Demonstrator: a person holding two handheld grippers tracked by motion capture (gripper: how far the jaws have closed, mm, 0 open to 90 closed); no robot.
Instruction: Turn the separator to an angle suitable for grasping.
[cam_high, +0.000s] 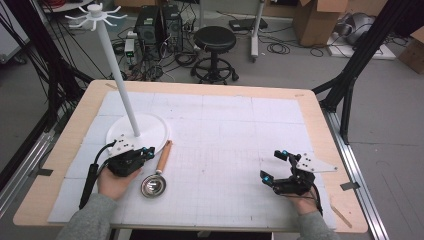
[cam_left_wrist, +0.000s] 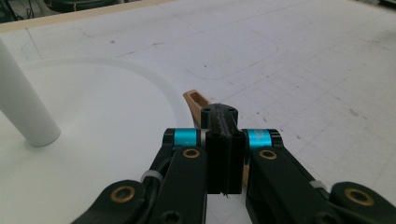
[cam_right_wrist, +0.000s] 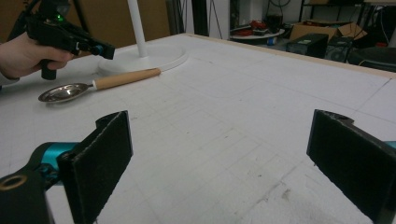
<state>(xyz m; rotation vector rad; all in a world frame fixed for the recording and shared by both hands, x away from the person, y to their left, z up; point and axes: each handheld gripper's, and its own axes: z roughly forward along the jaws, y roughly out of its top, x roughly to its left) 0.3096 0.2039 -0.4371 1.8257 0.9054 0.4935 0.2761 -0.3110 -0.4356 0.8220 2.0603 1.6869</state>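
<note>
Fingers of my left gripper (cam_high: 148, 151) sit closed above the wooden-handled steel ladle (cam_high: 156, 175); right gripper (cam_high: 274, 166) fingers gape open.

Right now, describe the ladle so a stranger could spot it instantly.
Find the white stand with its round base on the table's left side. Just in front of that base, beside the left gripper, lies the ladle. It alone has a shiny metal bowl and a wooden handle.

ladle (cam_high: 156, 172): silver bowl, tan wooden handle | stand (cam_high: 137, 131): white | table mat (cam_high: 225, 150): white, faint grid
</note>
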